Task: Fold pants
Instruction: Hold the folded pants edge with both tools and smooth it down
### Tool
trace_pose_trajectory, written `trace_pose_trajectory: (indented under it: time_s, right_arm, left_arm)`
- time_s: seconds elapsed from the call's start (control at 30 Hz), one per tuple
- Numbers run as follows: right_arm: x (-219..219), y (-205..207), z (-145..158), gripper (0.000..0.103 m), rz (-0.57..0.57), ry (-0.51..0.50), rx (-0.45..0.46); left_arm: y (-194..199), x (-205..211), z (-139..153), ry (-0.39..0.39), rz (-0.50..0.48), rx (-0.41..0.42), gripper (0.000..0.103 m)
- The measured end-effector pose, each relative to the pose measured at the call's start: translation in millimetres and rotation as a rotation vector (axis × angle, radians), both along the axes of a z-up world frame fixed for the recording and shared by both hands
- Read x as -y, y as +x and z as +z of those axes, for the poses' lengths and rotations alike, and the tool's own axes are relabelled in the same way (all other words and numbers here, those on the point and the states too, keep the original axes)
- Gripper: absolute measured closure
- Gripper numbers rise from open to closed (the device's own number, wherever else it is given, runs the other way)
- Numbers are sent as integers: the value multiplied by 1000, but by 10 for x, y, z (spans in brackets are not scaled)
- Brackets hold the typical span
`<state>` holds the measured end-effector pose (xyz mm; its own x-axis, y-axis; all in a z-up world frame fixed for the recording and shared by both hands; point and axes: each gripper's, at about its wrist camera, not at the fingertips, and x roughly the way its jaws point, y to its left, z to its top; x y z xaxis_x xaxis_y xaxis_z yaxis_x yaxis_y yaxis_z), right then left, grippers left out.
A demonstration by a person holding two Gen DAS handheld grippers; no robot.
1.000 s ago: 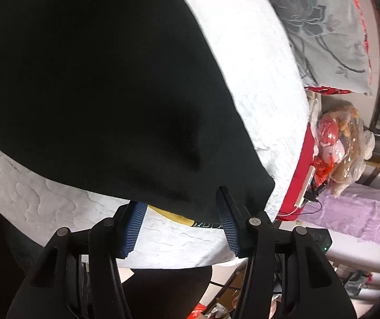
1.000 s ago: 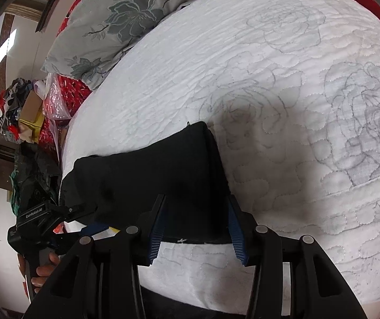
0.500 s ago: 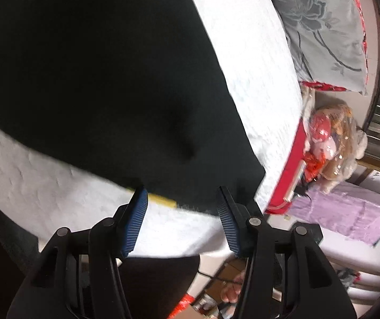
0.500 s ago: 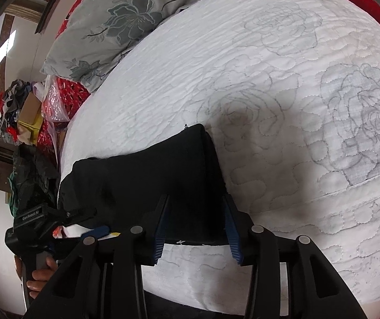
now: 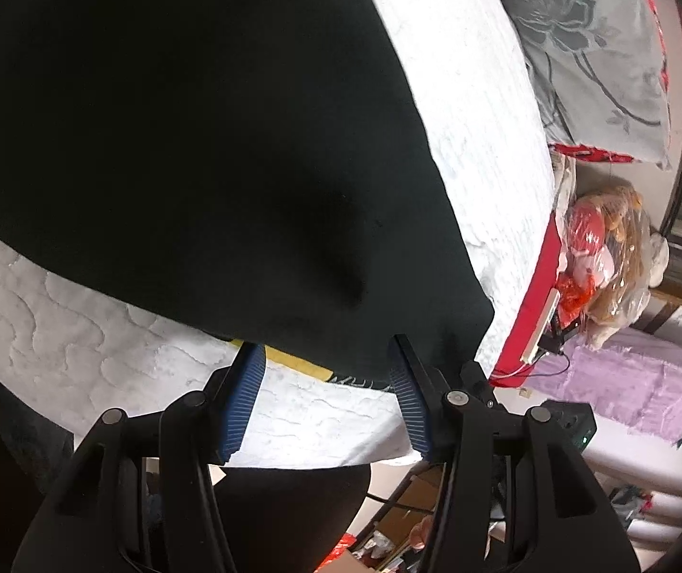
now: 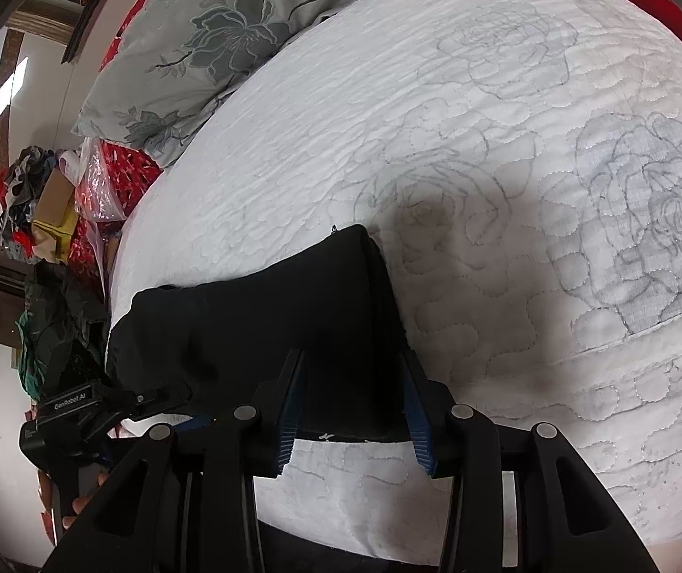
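I see the black pants (image 6: pixel 264 315) lying folded at the near edge of the white quilt (image 6: pixel 484 143). My left gripper (image 5: pixel 326 377) and right gripper (image 6: pixel 352 406) both stand half open astride the hem, gripping nothing.

Cloth on cloth, hard plastic at my hands

The pants (image 6: pixel 264 324) before me are matt black cloth, smooth and lint-flecked; the quilt (image 6: pixel 436 143) under them is white stitched cotton, puckered and rough. My pads (image 5: pixel 245 391) are ribbed blue rubber on matt black plastic arms with dull metal rivets. At two o'clock from my left gripper (image 5: pixel 326 382), a bag (image 5: pixel 617 238) of glossy crinkled clear plastic; the pillow (image 6: pixel 226 33) is soft printed cloth.
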<state>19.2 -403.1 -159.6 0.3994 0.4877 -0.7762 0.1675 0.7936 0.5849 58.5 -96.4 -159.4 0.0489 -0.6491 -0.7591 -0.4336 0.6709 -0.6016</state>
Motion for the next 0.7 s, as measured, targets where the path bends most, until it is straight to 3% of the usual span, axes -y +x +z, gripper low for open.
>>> trace_pose_trajectory:
  time_s: [0.07,0.1,0.17,0.33,0.43,0.57,0.7]
  right_arm:
    - [-7,4,9,66,-3,-12,10]
    - [-8,8,6,69,-5,-25,14]
    - [0,30,-2,98,-11,-37,15]
    - [47,-7,141,98,-17,-12,57]
    - [74,-77,281,98,6,0,94]
    - [89,-102,48,98,5,-26,19]
    - [103,-113,-54,90,-12,-6,14]
  left_arm:
    - [29,2,17,22,5,10,55]
    - [44,11,50,50,5,30,74]
    - [59,41,61,76,-18,42,98]
    - [-58,26,182,42,-5,42,101]
    - [-105,32,155,67,-19,50,100]
    - [-137,21,-120,74,-10,-23,100]
    - [-165,0,27,69,-5,15,99]
